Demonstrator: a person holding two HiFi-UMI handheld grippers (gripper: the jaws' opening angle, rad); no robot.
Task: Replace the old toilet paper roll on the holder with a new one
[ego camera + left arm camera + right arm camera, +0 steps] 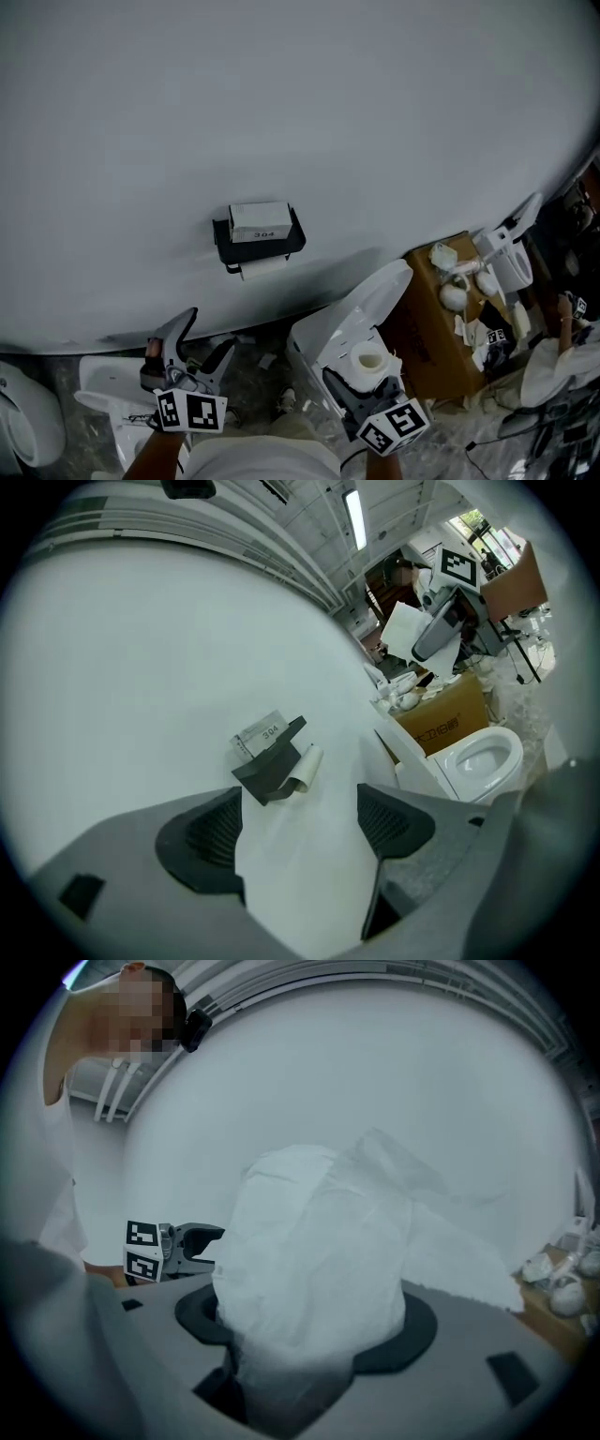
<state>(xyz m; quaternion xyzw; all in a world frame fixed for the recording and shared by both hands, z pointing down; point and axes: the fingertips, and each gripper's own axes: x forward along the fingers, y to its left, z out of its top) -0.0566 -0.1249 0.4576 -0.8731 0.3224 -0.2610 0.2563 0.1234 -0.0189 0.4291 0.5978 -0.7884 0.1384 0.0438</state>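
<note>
A black holder hangs on the white wall with a small white box on top. The old, nearly used-up roll sits under it with a short loose end. In the left gripper view the holder and old roll lie ahead, beyond the jaws. My left gripper is open and empty, below and left of the holder. My right gripper is shut on a full new white roll, whose loose sheet trails to the right.
A white toilet with its lid up stands under my right gripper. A brown cardboard box of white parts sits to its right, with another toilet beyond. More white fixtures stand at lower left.
</note>
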